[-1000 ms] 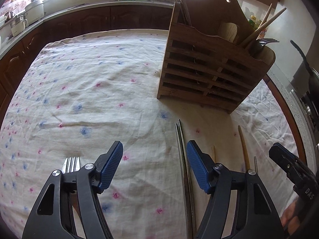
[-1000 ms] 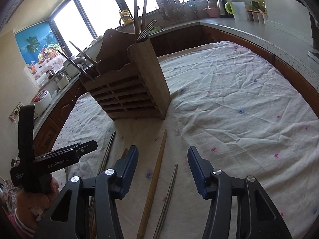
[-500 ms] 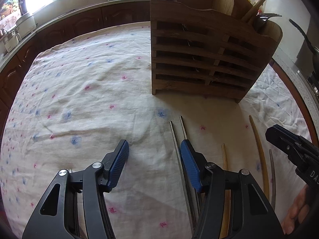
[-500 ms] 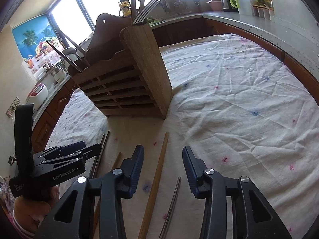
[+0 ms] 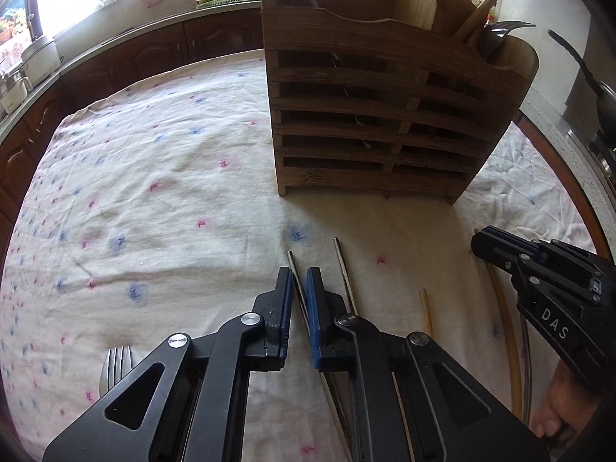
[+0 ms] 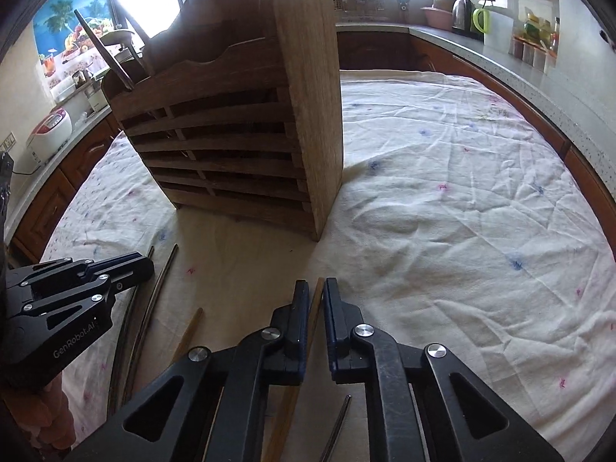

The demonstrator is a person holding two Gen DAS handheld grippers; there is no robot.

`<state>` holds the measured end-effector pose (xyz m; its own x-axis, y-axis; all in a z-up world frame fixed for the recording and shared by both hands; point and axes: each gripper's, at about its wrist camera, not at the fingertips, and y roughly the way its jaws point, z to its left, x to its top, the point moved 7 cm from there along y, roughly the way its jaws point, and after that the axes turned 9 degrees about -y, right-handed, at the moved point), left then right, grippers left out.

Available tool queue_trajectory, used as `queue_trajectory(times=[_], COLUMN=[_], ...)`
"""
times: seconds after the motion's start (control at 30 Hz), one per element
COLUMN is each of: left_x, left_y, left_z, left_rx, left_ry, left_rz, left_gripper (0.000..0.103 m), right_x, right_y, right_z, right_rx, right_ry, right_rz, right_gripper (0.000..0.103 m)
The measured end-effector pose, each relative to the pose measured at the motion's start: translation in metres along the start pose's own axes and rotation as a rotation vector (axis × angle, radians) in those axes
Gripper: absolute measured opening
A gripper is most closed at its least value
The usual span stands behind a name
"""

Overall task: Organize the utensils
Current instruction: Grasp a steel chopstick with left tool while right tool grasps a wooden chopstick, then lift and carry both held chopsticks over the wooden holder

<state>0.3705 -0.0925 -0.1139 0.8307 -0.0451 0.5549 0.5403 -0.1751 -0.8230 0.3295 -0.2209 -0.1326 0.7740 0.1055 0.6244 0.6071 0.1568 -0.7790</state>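
On the flowered tablecloth [image 5: 154, 177], both grippers have just closed: left gripper [image 5: 297, 281] clamps a metal chopstick [image 5: 292, 260], right gripper [image 6: 316, 292] a wooden chopstick [image 6: 318, 288], ready for lifting into the wooden holder [image 5: 385, 115].

Home kitchen: electric kettle [image 6: 467, 15], rice cooker [image 6: 50, 131], wooden cabinets [image 5: 161, 54] under a curved counter [image 6: 512, 65], frying pan [image 5: 593, 81], all beyond the fingers.
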Motion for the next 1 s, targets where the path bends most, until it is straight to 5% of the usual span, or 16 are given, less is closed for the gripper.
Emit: queue_trajectory(times=[0.33, 1.0], left_x=[-0.008, 0.001], left_y=[-0.042, -0.203], left_z=[0.026, 0.041], left_rx=[-0.116, -0.238], left_ry=[-0.111, -0.147], left_rz=[-0.011, -0.279], left_gripper=[0.004, 0.004], right_x=[0.006, 0.044], right_y=[-0.056, -0.202], right_z=[-0.001, 0.010], right_rx=[0.150, 0.173], right_ry=[0.125, 0.102], right_rz=[-0.096, -0.371], right_gripper=[0.005, 0.005])
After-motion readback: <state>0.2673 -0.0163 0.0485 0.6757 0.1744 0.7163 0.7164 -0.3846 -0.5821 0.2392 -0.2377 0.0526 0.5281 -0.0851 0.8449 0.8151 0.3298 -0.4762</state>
